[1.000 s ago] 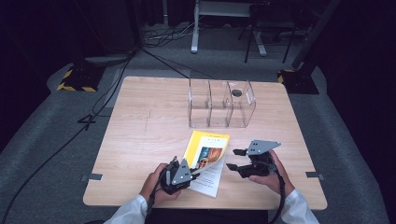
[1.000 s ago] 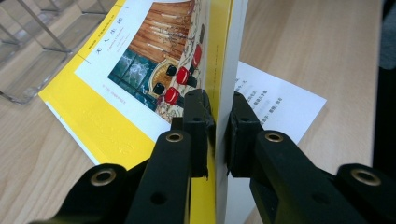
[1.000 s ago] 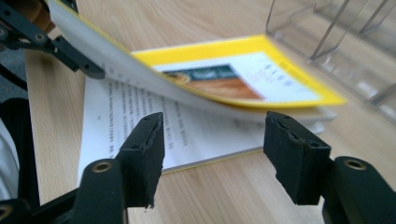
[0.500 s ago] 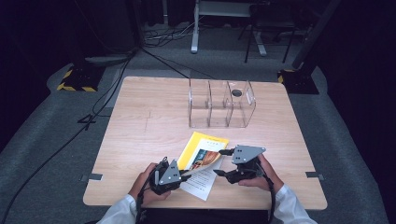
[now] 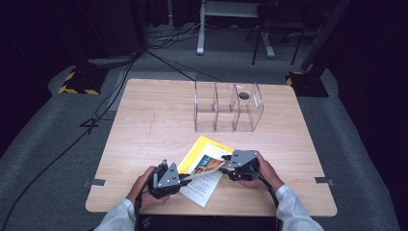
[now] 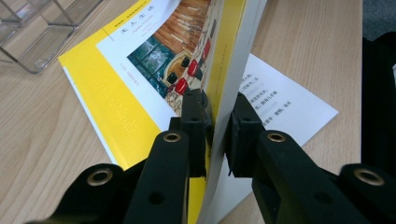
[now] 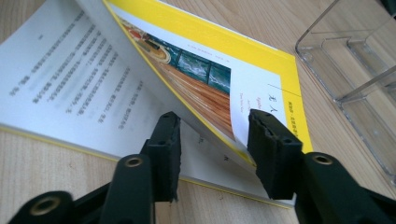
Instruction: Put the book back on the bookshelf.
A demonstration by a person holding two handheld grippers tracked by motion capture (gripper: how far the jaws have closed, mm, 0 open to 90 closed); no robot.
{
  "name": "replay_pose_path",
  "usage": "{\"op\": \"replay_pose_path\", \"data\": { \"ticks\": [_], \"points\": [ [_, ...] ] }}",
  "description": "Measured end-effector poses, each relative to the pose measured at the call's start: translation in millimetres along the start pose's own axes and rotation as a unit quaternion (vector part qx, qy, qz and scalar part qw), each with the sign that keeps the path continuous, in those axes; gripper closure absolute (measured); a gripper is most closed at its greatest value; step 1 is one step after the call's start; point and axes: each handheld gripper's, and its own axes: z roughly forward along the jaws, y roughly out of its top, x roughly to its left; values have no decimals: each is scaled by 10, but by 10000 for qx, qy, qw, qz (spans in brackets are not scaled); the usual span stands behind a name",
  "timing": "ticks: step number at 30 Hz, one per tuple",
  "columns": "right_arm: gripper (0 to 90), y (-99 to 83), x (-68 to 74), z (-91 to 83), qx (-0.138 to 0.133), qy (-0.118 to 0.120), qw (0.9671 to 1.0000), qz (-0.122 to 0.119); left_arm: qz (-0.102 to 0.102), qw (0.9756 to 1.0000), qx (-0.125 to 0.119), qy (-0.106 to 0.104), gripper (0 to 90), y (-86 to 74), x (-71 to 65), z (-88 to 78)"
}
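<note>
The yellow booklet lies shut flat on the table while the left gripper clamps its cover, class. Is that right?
Not quite. The left gripper view shows the yellow booklet open, its cover lifted off a white text page; the left gripper does clamp that cover.

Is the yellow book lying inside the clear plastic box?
No, the yellow book lies open on the table, apart from the clear plastic box.

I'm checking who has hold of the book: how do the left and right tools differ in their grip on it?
The left tool is shut on the book, its pads pinching the lifted front pages; the right tool has just been closing, its jaws straddling the cover's edge with gaps showing on both sides. The left grips near the book's bottom, the right at its side. Both are black and hand-held.
</note>
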Motion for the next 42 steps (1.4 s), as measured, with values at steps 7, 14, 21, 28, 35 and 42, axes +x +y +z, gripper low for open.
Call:
{"op": "replay_pose_path", "data": {
  "ticks": [7, 14, 21, 28, 35, 42],
  "points": [
    [694, 56, 112, 20, -51, -249, 9988, -416, -213, 9997, 29, 69, 752, -76, 177, -71],
    [721, 177, 195, 88, 153, -344, 9974, -622, -269, 9987, 299, 316, 587, 50, 102, -70],
    [723, 251, 239, 110, 309, -394, 9963, -699, -26, 9954, 726, 618, 534, 328, -93, 61],
    [725, 317, 239, 97, 337, -432, 9966, -616, -111, 9868, 1267, 1007, 504, 415, -113, 269],
    [721, 361, 271, 106, 323, -417, 9970, -565, -168, 9835, 1243, 1300, 711, 365, -48, 259],
    [497, 309, 132, 2, -160, -533, 9983, 179, 96, 9864, 859, 1398, 803, 306, -53, 164]
  ]
}}
